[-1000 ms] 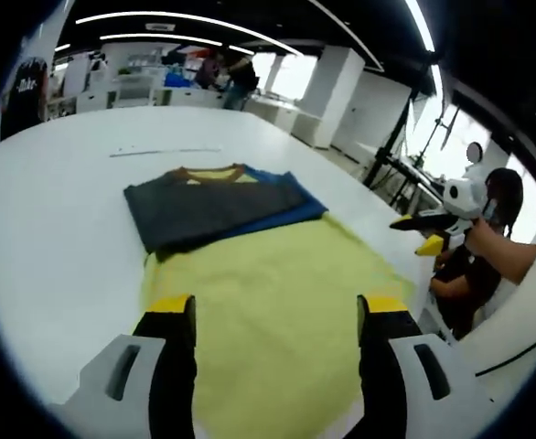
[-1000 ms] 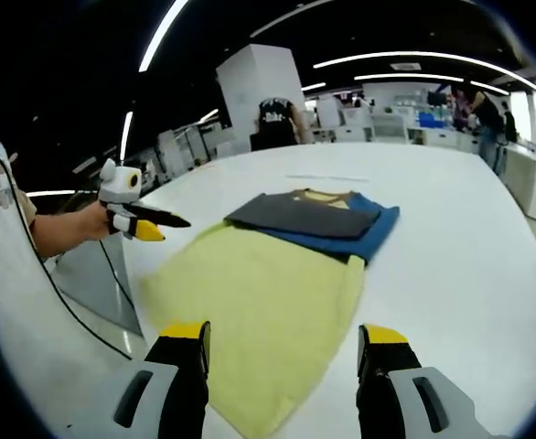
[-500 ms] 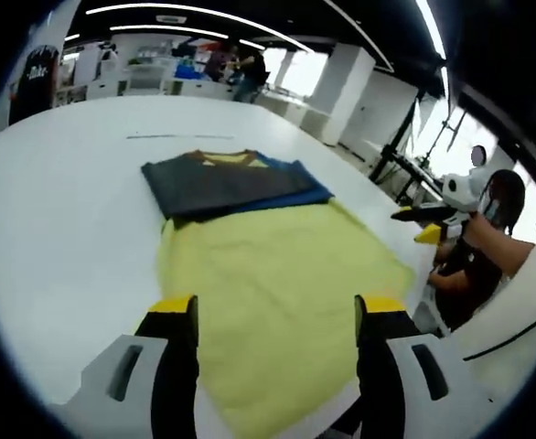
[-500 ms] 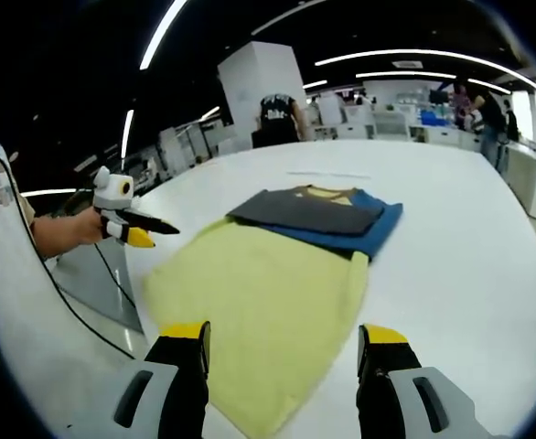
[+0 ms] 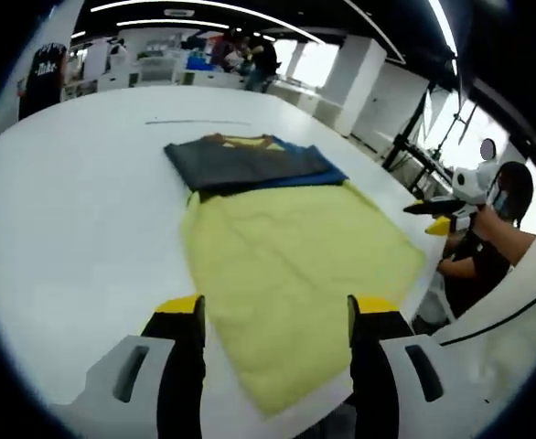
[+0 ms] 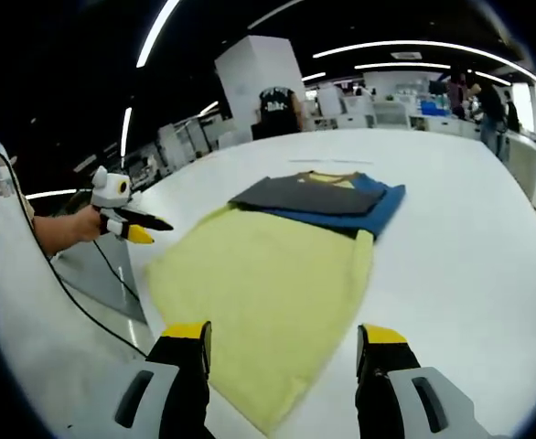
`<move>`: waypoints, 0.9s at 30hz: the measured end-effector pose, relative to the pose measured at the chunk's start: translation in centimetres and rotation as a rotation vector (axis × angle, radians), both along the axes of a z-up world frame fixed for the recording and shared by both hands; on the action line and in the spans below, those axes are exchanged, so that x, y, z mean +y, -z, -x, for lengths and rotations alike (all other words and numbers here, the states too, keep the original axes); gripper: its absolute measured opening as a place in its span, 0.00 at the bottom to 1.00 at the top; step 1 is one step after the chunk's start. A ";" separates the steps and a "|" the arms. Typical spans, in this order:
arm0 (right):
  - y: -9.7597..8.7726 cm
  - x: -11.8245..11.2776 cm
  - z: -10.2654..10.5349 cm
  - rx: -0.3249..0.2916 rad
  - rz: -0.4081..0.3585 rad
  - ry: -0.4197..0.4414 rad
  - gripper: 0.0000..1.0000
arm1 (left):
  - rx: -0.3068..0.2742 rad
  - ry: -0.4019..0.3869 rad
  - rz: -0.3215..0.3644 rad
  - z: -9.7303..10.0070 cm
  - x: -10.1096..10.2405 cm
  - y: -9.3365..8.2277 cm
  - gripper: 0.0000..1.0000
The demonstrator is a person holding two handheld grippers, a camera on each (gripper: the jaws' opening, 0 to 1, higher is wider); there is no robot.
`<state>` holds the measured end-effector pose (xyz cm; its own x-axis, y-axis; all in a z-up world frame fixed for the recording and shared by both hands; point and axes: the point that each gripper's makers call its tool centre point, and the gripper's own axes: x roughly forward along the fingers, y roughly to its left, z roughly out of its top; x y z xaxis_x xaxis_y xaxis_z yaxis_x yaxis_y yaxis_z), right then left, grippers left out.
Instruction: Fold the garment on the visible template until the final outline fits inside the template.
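A folded garment (image 5: 250,163), dark grey on top with blue underneath and a yellow collar, lies on the white table (image 5: 76,210). Its near edge rests on a flat pale yellow cloth (image 5: 295,265) that spreads toward me. My left gripper (image 5: 275,315) is open above the yellow cloth's near edge, holding nothing. My right gripper (image 6: 284,343) is also open and empty over the near part of the yellow cloth (image 6: 263,274), with the garment (image 6: 327,197) beyond it. Each gripper appears in the other's view, held by a hand: the right gripper (image 5: 442,212) and the left gripper (image 6: 126,224).
A thin dark line (image 5: 195,121) marks the table beyond the garment. A seated person (image 5: 487,247) is at the table's right edge. A black cable (image 6: 85,311) runs along the table edge. Benches and standing people (image 6: 277,110) fill the far room.
Both views have shifted slightly with the hands; the left view now sees the cloth from further left. The garment and yellow cloth lie as before. Both grippers stay open.
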<state>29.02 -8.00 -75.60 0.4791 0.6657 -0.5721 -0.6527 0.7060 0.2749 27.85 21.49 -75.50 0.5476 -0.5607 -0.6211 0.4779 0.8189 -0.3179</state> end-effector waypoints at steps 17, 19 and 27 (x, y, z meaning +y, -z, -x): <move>1.5 -1.3 1.5 0.047 0.023 0.003 0.58 | 0.068 0.015 -0.046 2.6 1.2 1.9 0.49; 1.6 -1.3 1.7 0.053 0.025 0.001 0.57 | 0.075 0.019 -0.057 2.9 1.4 2.2 0.48; 2.3 -1.4 2.5 0.074 0.032 -0.010 0.49 | 0.111 0.030 -0.066 3.7 1.6 2.6 0.39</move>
